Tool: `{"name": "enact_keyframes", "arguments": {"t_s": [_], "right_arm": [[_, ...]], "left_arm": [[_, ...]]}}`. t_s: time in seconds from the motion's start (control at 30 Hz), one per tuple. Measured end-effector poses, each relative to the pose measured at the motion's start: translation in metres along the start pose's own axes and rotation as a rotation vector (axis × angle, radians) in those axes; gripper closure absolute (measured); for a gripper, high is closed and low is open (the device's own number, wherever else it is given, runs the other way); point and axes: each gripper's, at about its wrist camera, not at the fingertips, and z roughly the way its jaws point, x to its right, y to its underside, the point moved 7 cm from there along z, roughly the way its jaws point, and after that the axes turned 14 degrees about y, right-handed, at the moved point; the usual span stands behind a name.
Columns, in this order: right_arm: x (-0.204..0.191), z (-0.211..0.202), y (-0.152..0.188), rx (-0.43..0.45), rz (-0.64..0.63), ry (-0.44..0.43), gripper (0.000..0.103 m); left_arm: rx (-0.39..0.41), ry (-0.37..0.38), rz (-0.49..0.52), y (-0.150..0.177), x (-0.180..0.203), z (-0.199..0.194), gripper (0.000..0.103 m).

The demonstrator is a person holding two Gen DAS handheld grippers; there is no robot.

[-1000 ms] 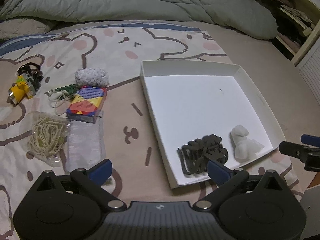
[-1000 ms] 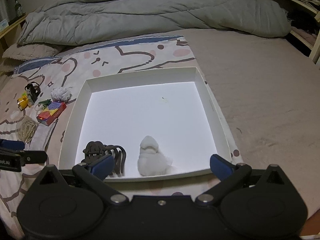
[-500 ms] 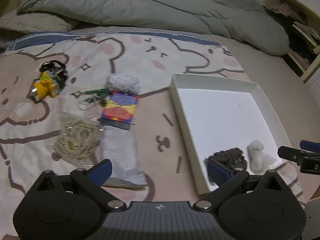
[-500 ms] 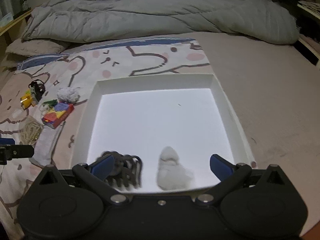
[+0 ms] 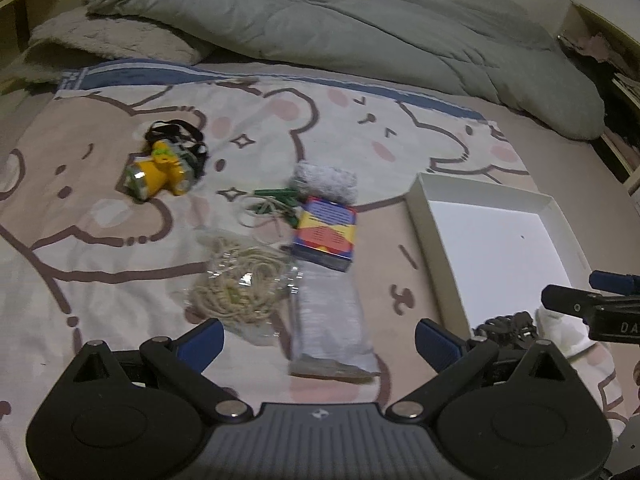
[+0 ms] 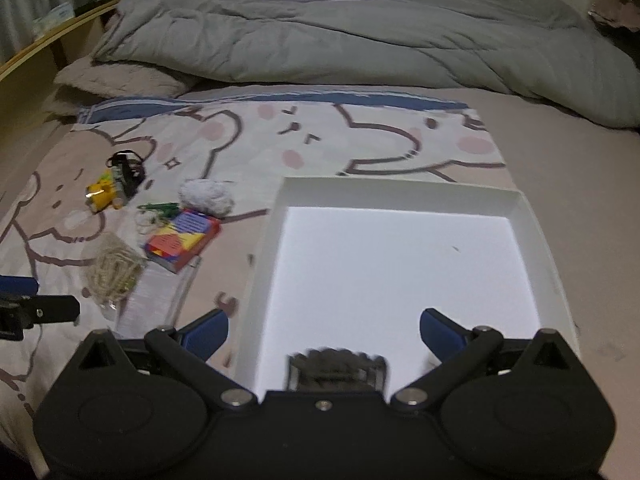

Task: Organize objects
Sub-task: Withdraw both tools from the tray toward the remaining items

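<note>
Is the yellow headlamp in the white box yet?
No, the yellow headlamp lies on the bear blanket, well left of the white box.

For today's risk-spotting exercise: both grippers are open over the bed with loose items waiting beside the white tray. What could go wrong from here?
1. The left gripper hangs over the clear packet, which overlaps the bagged string and lies under the colourful box; closing here may drag its neighbours along.
2. The rubber bands lie tangled with the green clips, so one could snag.
3. The white tray sits on soft bedding and may tip if pressed.
</note>
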Motion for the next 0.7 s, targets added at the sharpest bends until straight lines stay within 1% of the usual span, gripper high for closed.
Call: {"name": "enact_keyframes", "arguments": {"t_s": [0.17, 0.4, 0.53, 0.7], "right_arm": [[-0.032, -0.001, -0.008, 0.021, -0.031, -0.034, 0.000], [-0.071, 0.005, -0.008, 0.018, -0.088, -0.069, 0.000], [-0.087, 0.008, -0.007, 0.026, -0.113, -0.073, 0.000], [-0.100, 0.014, -0.010, 0.018, -0.095, -0.084, 0.000]], "left_arm": [[0.008, -0.015, -0.014, 0.001, -0.019, -0.008, 0.002], [0.008, -0.030, -0.031, 0.003, -0.041, -0.014, 0.002], [0.007, -0.033, -0.041, 0.003, -0.049, -0.015, 0.002], [0.017, -0.049, -0.053, 0.002, -0.058, -0.016, 0.002]]}}
